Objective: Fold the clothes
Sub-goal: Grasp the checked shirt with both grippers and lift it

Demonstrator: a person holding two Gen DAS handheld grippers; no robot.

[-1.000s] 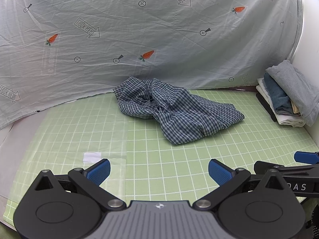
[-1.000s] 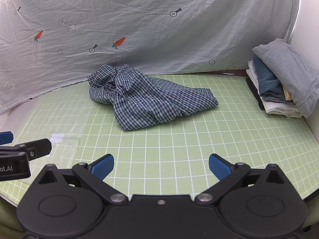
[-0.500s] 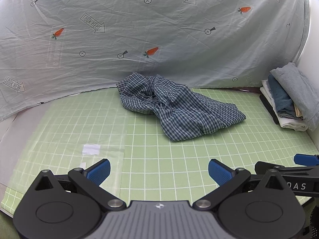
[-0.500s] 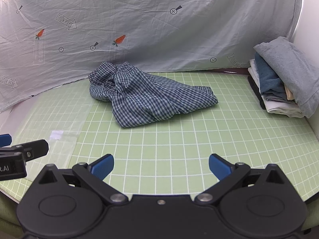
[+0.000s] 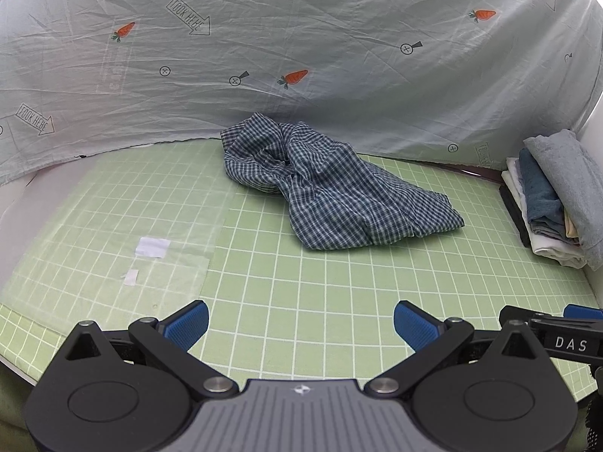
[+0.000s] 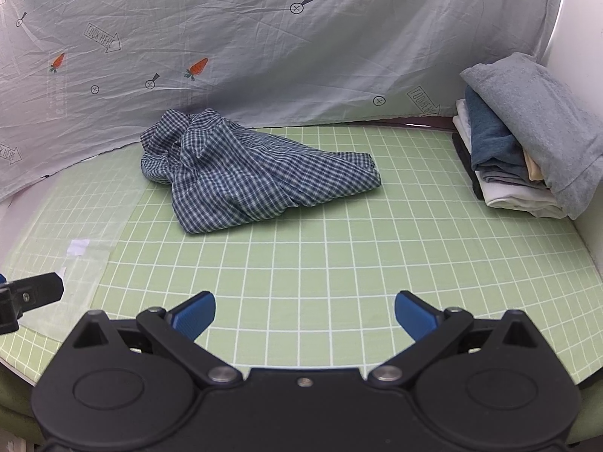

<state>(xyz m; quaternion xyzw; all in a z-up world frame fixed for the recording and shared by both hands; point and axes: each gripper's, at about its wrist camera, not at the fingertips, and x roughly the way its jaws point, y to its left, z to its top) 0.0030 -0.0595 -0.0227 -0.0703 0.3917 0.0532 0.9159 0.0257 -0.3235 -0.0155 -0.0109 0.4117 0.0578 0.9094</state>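
A crumpled blue-and-white checked shirt lies in a heap on the green grid mat, toward the back; it also shows in the right wrist view. My left gripper is open and empty, over the mat's front edge, well short of the shirt. My right gripper is open and empty too, also near the front edge and apart from the shirt. Part of the right gripper shows at the right edge of the left wrist view, and part of the left gripper at the left edge of the right wrist view.
A stack of folded clothes with a grey piece on top stands at the right edge of the mat, also in the left wrist view. A pale printed sheet hangs behind. A clear plastic sheet with white labels lies at the left.
Both grippers have drawn back and up a little, so the shirt and folded stack sit lower and farther in view. Both stay open. The shirt has not moved.
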